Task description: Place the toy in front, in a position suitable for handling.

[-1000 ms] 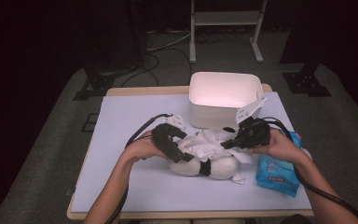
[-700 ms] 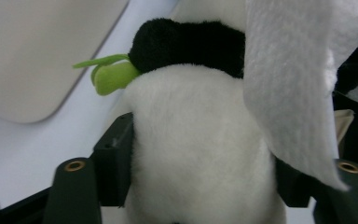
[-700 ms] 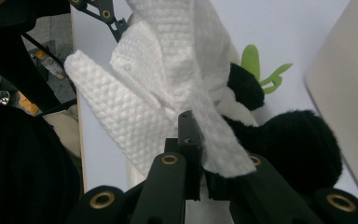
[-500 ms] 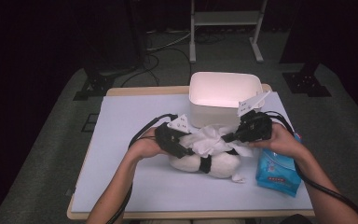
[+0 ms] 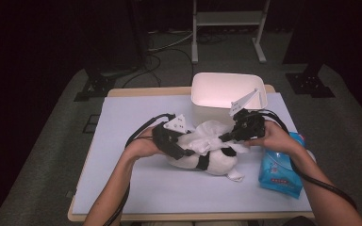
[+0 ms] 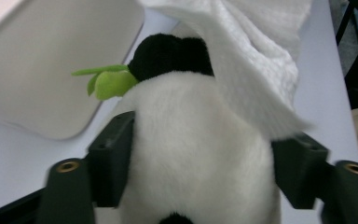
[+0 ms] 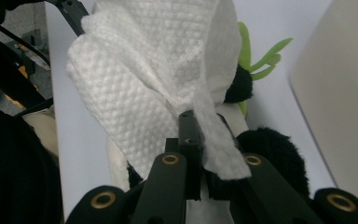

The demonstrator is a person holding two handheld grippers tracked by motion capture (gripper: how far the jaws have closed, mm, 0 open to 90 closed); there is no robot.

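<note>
A black-and-white plush panda (image 5: 212,160) with a green leaf sprig (image 6: 106,82) by its head lies near the middle of the counter (image 5: 136,117), a white paper towel (image 5: 209,139) draped over it. Its long axis runs roughly left to right across the counter. The left gripper (image 5: 185,151) clamps the panda's white body between both jaws. The right gripper (image 5: 222,138) is pinched closed on the towel. A white bin (image 5: 202,94) stands just behind, and a blue wipes pack (image 5: 279,173) lies to the right.
</note>
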